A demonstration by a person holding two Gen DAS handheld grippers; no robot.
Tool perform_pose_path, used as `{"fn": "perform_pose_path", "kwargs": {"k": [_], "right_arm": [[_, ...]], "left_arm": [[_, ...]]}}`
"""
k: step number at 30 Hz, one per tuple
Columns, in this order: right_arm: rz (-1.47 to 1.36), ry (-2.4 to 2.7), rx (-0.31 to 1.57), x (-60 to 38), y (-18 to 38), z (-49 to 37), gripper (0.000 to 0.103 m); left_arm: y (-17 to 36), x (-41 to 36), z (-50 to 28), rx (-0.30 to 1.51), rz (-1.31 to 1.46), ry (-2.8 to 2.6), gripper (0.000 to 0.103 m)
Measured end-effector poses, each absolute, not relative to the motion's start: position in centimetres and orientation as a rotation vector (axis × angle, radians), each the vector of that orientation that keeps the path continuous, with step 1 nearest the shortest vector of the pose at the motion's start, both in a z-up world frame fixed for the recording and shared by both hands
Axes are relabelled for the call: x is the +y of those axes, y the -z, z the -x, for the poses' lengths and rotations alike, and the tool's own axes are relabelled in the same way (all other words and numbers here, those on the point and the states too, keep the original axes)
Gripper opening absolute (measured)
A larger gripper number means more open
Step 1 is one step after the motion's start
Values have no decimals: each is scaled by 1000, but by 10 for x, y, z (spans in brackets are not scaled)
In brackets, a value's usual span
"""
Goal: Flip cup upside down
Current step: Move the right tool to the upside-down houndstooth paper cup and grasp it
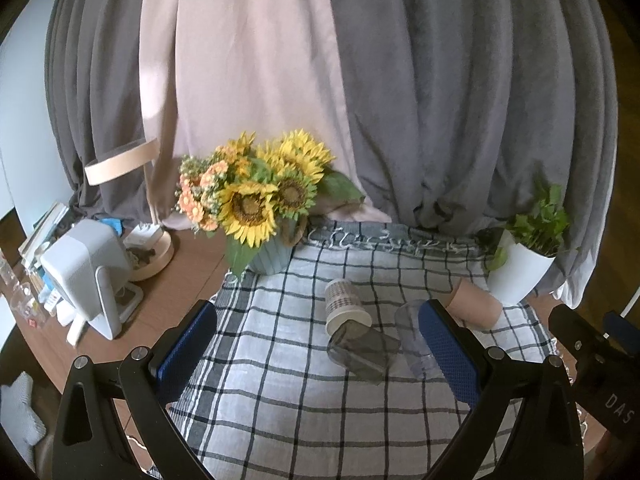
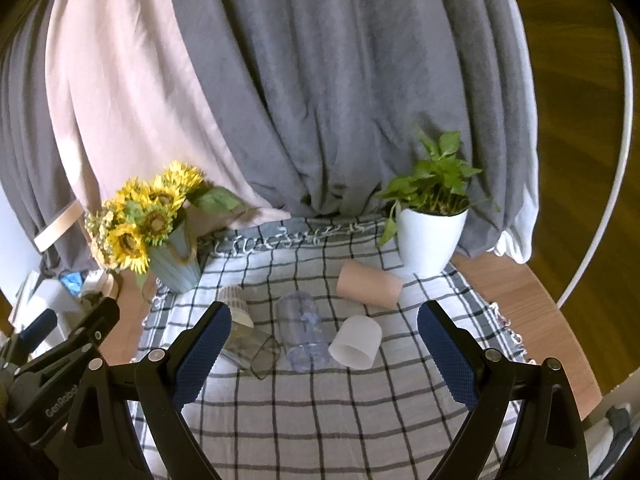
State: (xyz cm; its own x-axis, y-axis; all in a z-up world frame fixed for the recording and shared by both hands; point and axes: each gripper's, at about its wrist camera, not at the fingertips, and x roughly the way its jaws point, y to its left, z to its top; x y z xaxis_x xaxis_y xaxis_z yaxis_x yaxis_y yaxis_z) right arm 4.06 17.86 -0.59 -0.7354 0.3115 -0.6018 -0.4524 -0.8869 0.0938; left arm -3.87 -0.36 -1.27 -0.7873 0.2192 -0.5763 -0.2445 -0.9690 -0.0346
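5 cups lie on their sides on the checked cloth (image 2: 320,420), none yet gripped. Both grippers, the left gripper (image 1: 320,352) and the right gripper (image 2: 324,344), hover with jaws wide apart, likely choosing a target. The right view shows a white cup (image 2: 356,342) beside the clear cup (image 2: 302,330); in the left view a fingertip (image 1: 448,344) hides it.

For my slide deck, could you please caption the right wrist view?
Open right gripper above five tipped cups on a checked cloth.
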Motion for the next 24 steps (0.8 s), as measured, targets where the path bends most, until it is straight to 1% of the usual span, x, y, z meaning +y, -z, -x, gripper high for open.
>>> {"fn": "perform_pose_path", "kwargs": {"k": [8,16,24], "right_arm": [[977,-2639,304,169,25,6,95],[1236,-2710,305,160,53,86,95],[1478,-2691,324,150,95,161,95]], "left_arm": [[32,-15,74,63,999,-2779,103],[60,-33,123,-15,1178,-2797,103],[101,-45,171,-17,1370,-2774,103]]}}
